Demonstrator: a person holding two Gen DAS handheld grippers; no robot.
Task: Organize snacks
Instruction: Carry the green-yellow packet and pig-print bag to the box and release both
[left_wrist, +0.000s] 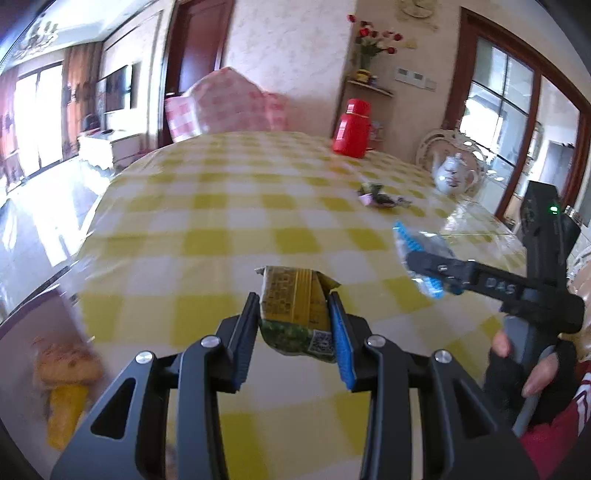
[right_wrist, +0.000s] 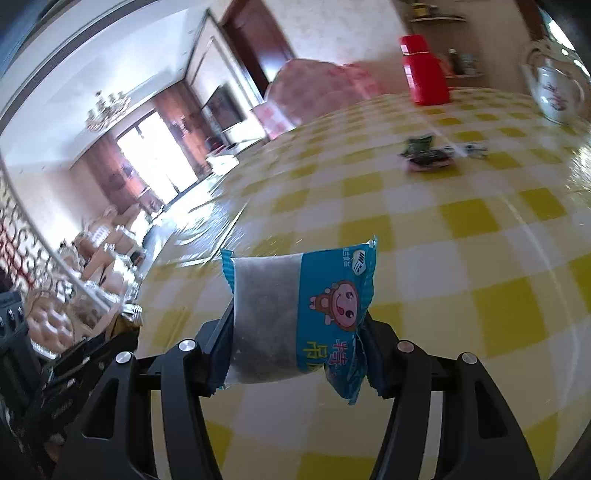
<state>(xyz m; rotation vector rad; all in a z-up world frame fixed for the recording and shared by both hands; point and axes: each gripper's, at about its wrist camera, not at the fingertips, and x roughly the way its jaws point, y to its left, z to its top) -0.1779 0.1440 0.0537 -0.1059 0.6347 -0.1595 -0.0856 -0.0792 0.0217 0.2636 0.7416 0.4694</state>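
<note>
The left gripper (left_wrist: 293, 317) is clenched on a yellow packet (left_wrist: 295, 308). Its blue pads press the two long sides, and the packet stands upright between them, above the near part of the table (left_wrist: 207, 221). The green end with a small code hangs below the pads, so the grip seems to sit near the middle, probably to keep the packet from swinging.

The right gripper (right_wrist: 297, 325) grasps a blue packet (right_wrist: 299, 314) in the same way. The packet is wide, so the jaws stand rather far apart, yet the pads touch its crimped ends. From the left wrist view this packet is seen near the right edge of the table, held off the cloth. Both packets are in the air, which I judge to mean they are being carried to one place.

A small pile of dark packets (right_wrist: 430, 155) lies toward the far right part of the table, well apart from both grippers. A red flask (left_wrist: 351, 129) and a white teapot (left_wrist: 456, 173) stand at the far edge.

Much is unclear. The pile is blurred, so I cannot count it. At the left edge some trays or boxes (right_wrist: 55, 325) are half hidden. No container for the snacks is plainly visible.
</note>
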